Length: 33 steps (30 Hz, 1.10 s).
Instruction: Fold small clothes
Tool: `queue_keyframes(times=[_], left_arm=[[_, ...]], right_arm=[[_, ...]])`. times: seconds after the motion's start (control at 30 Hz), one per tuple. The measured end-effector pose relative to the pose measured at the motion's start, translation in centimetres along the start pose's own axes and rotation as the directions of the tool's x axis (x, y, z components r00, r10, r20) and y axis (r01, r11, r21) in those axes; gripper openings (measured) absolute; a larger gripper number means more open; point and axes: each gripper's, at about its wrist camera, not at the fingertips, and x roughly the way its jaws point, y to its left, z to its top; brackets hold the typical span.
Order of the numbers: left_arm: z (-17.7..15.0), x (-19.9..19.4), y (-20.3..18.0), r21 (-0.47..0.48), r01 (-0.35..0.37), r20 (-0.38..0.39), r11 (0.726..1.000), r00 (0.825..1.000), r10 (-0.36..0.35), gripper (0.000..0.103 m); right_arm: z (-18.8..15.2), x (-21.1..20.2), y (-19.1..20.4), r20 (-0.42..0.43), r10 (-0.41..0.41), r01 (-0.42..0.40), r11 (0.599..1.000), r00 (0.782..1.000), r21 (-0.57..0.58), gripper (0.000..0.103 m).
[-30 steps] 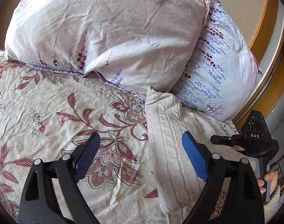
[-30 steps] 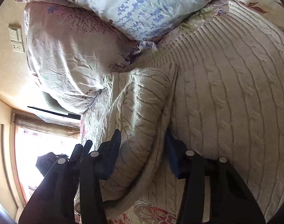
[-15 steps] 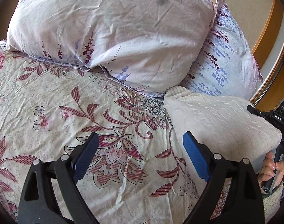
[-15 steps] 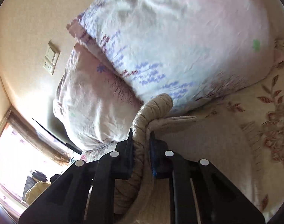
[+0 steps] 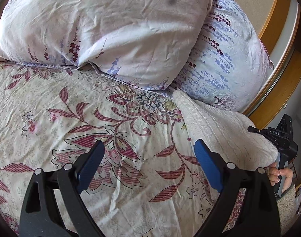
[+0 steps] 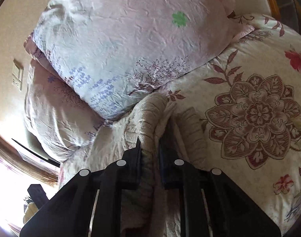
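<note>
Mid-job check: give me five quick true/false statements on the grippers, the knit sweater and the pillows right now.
1. The right gripper is clamped on the cream knit sweater. True.
2. The left gripper holds the sweater. False: it is open, over the floral bedspread.
3. Two pillows lie at the head. True.
4. The sweater is folded flat. False: part hangs lifted from the gripper.
5. A hand grips the right gripper's handle. True.

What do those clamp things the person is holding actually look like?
Each is a black plastic frame that forks into two arms with round silver rivets. The left gripper has flat blue pads on its fingers. Seen from the left wrist camera, the right gripper's body is a black block marked DAS in white, with a handle below.
</note>
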Motion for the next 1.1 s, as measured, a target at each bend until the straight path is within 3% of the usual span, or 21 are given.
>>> queue_keyframes(times=[0.07, 0.17, 0.2, 0.27, 0.33, 0.43, 0.53, 0.6, 0.73, 0.8, 0.83, 0.87, 0.97, 1.03, 1.1], left_arm=[[-0.2, 0.2, -0.5, 0.028, 0.016, -0.013, 0.999, 1.0, -0.015, 0.092], [-0.4, -0.3, -1.9, 0.097, 0.062, -0.006, 0.993, 0.998, -0.062, 0.092], [-0.5, -0.7, -2.6, 0.13, 0.083, -0.006, 0.988, 0.997, -0.083, 0.095], [-0.8, -1.5, -4.6, 0.215, 0.127, -0.018, 0.968, 0.992, -0.126, 0.098], [-1.6, -1.9, -7.0, 0.322, 0.136, -0.044, 0.937, 0.991, -0.129, 0.1], [-3.9, -1.6, -10.2, 0.48, 0.085, -0.08, 0.873, 0.995, -0.053, 0.101], [-5.9, -0.5, -12.3, 0.581, 0.022, -0.088, 0.813, 0.995, 0.036, 0.101], [-6.5, 0.4, -12.9, 0.603, 0.014, -0.105, 0.798, 0.993, 0.061, 0.101], [-7.2, 2.2, -13.4, 0.619, -0.032, -0.114, 0.785, 0.985, 0.13, 0.1], [-6.8, 3.1, -13.0, 0.594, -0.082, -0.108, 0.8, 0.978, 0.18, 0.094], [-6.4, 3.6, -12.6, 0.568, -0.1, -0.112, 0.817, 0.974, 0.198, 0.092], [-5.9, 4.1, -12.0, 0.535, -0.116, -0.117, 0.837, 0.971, 0.21, 0.091], [-5.3, 4.5, -10.5, 0.468, -0.126, -0.135, 0.874, 0.968, 0.212, 0.088], [-5.5, 4.2, -10.4, 0.471, -0.132, -0.133, 0.872, 0.967, 0.218, 0.087], [-5.5, 3.7, -10.1, 0.446, -0.111, -0.15, 0.888, 0.969, 0.197, 0.08]], right_arm=[[-0.5, 1.7, -0.7, -0.062, -0.078, 0.078, 0.997, 0.995, -0.003, 0.018], [-0.7, 0.5, -2.0, -0.061, -0.012, 0.017, 0.997, 0.998, 0.07, 0.027], [-0.9, -0.4, -2.1, -0.049, 0.007, -0.002, 0.996, 0.999, 0.087, 0.036], [-1.5, -2.7, -2.1, -0.007, 0.046, -0.045, 0.994, 0.999, 0.097, 0.071], [-2.5, -4.8, -1.8, 0.019, 0.09, -0.091, 0.992, 0.996, 0.083, 0.072], [-4.2, -6.9, -1.5, 0.021, 0.124, -0.125, 0.99, 0.992, 0.063, 0.072], [-5.7, -7.8, -0.7, 0.01, 0.133, -0.133, 0.991, 0.991, 0.03, 0.065], [-6.5, -8.0, 0.1, -0.002, 0.141, -0.141, 0.99, 0.99, -0.004, 0.062], [-7.3, -6.7, 1.0, -0.029, 0.066, -0.068, 0.995, 0.997, -0.074, 0.058], [-7.6, -5.7, 1.0, -0.052, 0.043, -0.047, 0.995, 0.998, -0.084, 0.042], [-7.7, -5.4, 1.1, -0.056, 0.024, -0.03, 0.995, 0.998, -0.099, 0.019], [-7.7, -5.3, 1.2, -0.056, 0.013, -0.019, 0.994, 0.998, -0.107, 0.015], [-7.5, -7.0, 1.5, 0.03, 0.013, -0.01, 0.992, 0.999, -0.122, 0.012], [-7.5, -8.2, 1.6, 0.072, 0.008, 0.001, 0.991, 0.997, -0.131, 0.011], [-7.7, -8.6, 1.4, 0.082, -0.02, 0.031, 0.99, 0.996, -0.135, 0.01]])
